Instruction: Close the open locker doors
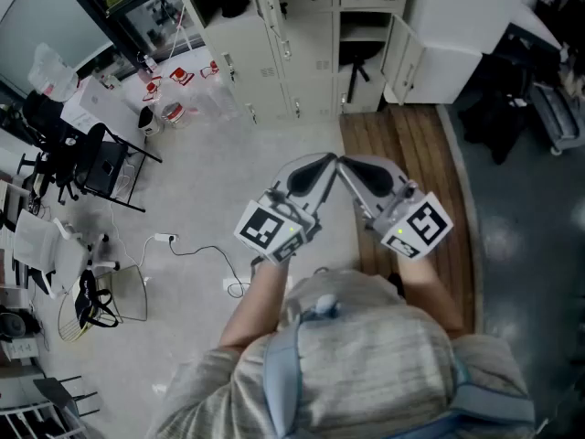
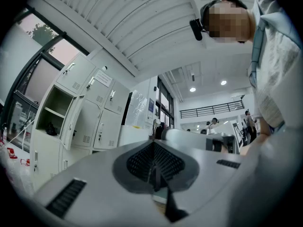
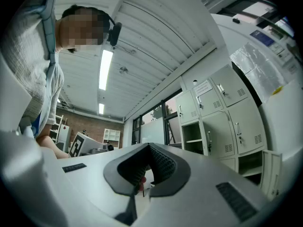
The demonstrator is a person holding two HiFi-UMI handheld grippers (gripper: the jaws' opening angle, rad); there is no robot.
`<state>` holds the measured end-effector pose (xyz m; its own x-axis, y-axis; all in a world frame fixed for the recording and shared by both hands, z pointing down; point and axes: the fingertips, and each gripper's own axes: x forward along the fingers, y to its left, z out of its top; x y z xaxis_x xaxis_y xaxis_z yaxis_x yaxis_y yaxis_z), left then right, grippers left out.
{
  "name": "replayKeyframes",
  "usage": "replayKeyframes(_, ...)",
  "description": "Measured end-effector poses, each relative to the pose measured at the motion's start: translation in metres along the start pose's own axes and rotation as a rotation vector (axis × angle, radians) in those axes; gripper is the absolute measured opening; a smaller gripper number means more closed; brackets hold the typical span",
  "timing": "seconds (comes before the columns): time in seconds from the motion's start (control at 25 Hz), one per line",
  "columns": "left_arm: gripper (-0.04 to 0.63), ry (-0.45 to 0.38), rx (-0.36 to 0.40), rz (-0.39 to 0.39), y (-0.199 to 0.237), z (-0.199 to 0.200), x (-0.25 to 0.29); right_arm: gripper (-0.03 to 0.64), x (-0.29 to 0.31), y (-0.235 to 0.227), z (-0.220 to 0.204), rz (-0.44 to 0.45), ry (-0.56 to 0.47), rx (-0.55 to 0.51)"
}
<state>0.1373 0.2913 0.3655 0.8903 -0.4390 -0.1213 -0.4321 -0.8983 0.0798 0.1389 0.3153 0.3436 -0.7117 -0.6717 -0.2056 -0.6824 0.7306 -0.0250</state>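
A bank of cream lockers [image 1: 302, 26] stands across the floor ahead. One tall door [image 1: 272, 12] hangs open beside an open compartment [image 1: 361, 58] with a dark object inside, and a lower door [image 1: 400, 58] swings out to the right. In the left gripper view an open compartment [image 2: 51, 115] shows with its door [image 2: 72, 126] ajar. The right gripper view shows open compartments [image 3: 193, 138] and a low open door [image 3: 272, 174]. My left gripper [image 1: 329, 161] [image 2: 154, 171] and right gripper [image 1: 345, 163] [image 3: 142, 181] are held before my chest, tips together, both shut and empty, far from the lockers.
A wooden floor strip [image 1: 411, 154] runs toward the lockers. A black folding chair [image 1: 101, 167], a power strip with cable [image 1: 164, 239] and red-and-white items [image 1: 178, 76] lie at the left. A large white cabinet [image 1: 457, 26] stands at the right of the lockers.
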Motion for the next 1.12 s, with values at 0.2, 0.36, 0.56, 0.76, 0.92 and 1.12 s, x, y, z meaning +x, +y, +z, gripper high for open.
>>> replayKeyframes(0.2,0.003,-0.001,0.000,-0.002,0.000,0.000,0.001,0.002,0.000,-0.001,-0.001,-0.005,0.001,0.002)
replayKeyframes(0.36,0.003,-0.014,-0.005,-0.010,0.000,-0.001,0.002,0.002,0.000,-0.002,-0.002,-0.009,-0.005,0.001)
replayKeyframes(0.56,0.003,-0.019,-0.005,-0.012,0.000,-0.001,0.004,0.002,0.000,-0.004,0.000,-0.008,-0.008,0.009)
replayKeyframes(0.76,0.003,-0.018,-0.010,-0.005,0.003,0.000,0.002,0.002,0.002,-0.003,0.000,-0.003,-0.004,0.023)
replayKeyframes(0.92,0.003,-0.022,-0.015,-0.005,0.004,-0.002,-0.001,0.002,0.004,-0.002,-0.003,0.001,-0.010,0.037)
replayKeyframes(1.12,0.003,-0.031,-0.025,-0.002,0.010,0.002,-0.004,0.002,0.011,-0.002,-0.002,0.014,-0.020,0.048)
